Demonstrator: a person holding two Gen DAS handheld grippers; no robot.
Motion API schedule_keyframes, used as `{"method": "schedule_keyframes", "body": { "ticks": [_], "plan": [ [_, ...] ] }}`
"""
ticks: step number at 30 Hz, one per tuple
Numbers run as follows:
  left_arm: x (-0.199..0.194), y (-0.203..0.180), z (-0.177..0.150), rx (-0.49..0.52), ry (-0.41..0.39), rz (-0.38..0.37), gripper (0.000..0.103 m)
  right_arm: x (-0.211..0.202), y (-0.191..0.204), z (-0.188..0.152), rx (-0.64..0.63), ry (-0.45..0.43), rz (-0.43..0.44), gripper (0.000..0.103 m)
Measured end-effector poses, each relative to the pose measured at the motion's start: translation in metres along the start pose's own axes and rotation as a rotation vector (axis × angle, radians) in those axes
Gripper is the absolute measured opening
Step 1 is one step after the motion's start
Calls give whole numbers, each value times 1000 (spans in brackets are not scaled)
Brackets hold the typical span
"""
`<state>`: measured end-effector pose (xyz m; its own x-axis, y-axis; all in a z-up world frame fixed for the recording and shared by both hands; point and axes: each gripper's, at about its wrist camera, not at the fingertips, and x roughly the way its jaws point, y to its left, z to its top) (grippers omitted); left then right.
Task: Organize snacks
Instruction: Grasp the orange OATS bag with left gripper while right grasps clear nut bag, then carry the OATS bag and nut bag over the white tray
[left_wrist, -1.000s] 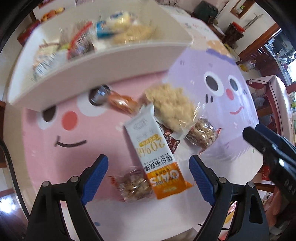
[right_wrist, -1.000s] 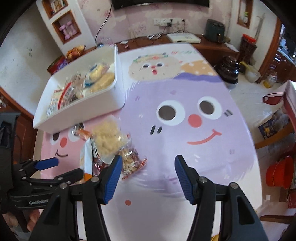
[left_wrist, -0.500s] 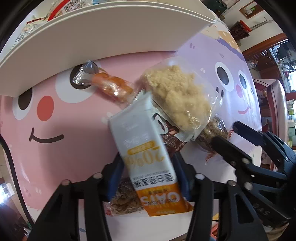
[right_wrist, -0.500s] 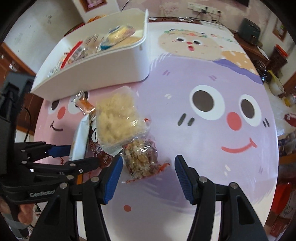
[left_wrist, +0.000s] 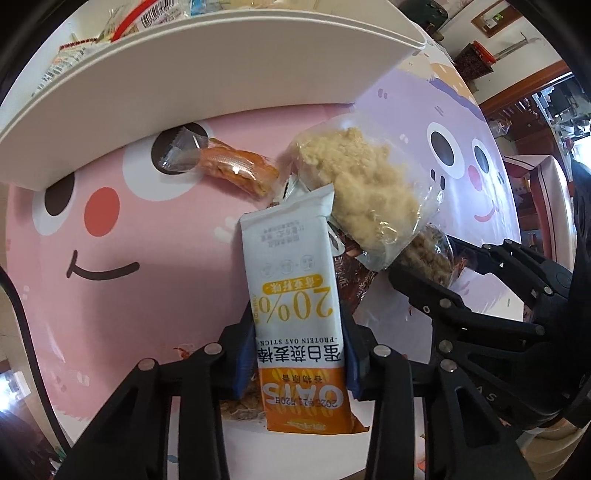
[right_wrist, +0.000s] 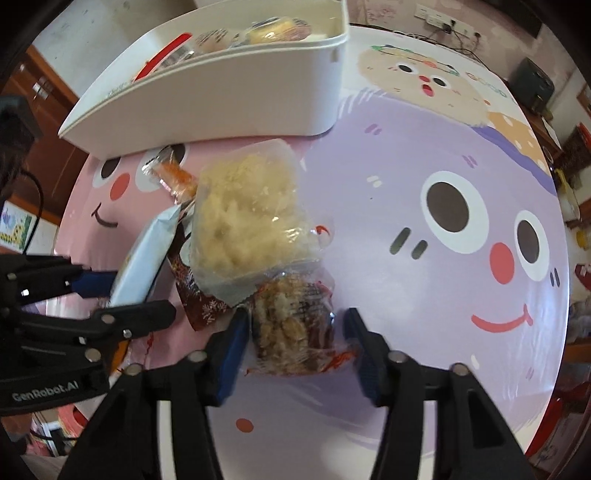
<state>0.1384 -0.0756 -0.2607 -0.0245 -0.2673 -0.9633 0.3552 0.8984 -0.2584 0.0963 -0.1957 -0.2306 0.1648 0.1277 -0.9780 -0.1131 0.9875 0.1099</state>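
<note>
My left gripper (left_wrist: 293, 354) is shut on a white and orange oat bar (left_wrist: 295, 295), also seen edge-on in the right wrist view (right_wrist: 144, 258). My right gripper (right_wrist: 295, 343) is open, its fingers on either side of a clear pack of nut clusters (right_wrist: 291, 325) lying on the table. A clear bag of pale crumbly snack (right_wrist: 247, 218) lies just beyond it, partly over a brown wrapper (right_wrist: 199, 306). An orange snack in clear wrap (left_wrist: 236, 170) lies by the white bin (left_wrist: 207, 77).
The white bin (right_wrist: 236, 81) at the back left holds several wrapped snacks. A cartoon-face mat (right_wrist: 424, 184) covers the round table. Another nut pack (left_wrist: 240, 402) lies under my left fingers near the table's front edge.
My left gripper closed on the oat bar and lifted its end. My right gripper moved forward and now straddles the nut cluster pack.
</note>
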Motion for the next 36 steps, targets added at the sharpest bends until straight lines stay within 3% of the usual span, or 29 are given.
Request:
{"method": "schedule_keyframes", "body": {
  "ticks": [7,17,26,36],
  "plan": [
    [-16,-4,-3,13,-47,16,36,-9,2,-9,11,-24,28,39],
    [-57,0,-28,13,-99,-8,36,-36,3,-35,58,-50,29,39],
    [-121,6,-59,57,-192,-23,36,-94,27,-54,64,-152,26,39],
    [-190,13,-80,69,-308,3,36,-168,78,-48,1,-296,31,39]
  ]
}}
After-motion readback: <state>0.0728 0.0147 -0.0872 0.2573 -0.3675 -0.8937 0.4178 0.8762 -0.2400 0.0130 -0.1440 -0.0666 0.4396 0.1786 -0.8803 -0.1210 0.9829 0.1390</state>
